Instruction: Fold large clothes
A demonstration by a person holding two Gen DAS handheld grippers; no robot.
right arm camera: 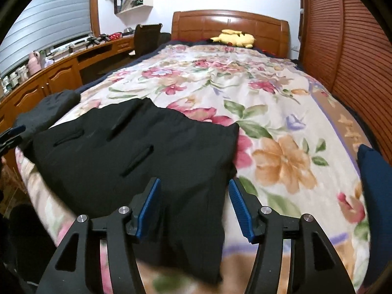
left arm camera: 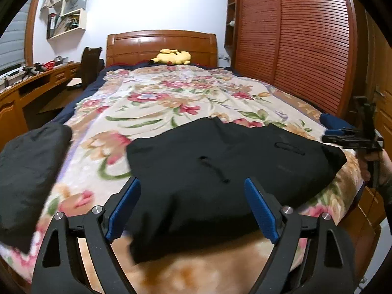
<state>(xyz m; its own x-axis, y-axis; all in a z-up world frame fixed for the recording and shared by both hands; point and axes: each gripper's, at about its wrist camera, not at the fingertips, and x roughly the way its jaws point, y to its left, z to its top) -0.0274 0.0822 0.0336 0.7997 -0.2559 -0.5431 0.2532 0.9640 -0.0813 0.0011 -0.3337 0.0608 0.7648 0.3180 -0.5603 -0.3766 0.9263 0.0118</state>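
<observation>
Folding looks close to finished for the piece in hand. At far left on the floral bedspread (left arm camera: 171,93), a separate dark bundle (left arm camera: 29,166) lies near the bed's left edge; it seems to be another folded garment, though I cannot tell what kind. Next to it, well apart across a strip of blanket, the left gripper (left arm camera: 193,210) hovers over the near edge of the black garment (left arm camera: 220,171), its blue pads spread wide with nothing pinched between them. The garment itself lies flat near the foot of the bed as a compact, roughly rectangular packet, pocket slits showing on top, which suggests trousers or similar, already doubled over. Further right, the right gripper (right arm camera: 196,208) hangs above the packet's right-hand edge, fingers parted and not pressing the cloth; part of the fabric lies below the gap, untouched. A dark blue item (right arm camera: 374,171) sits at the bed's right edge, and a yellow plush toy (right arm camera: 232,38) rests by the headboard. Judging by this, the fold is laid down and released; what may remain is smoothing, or moving the packet beside the other bundle.
</observation>
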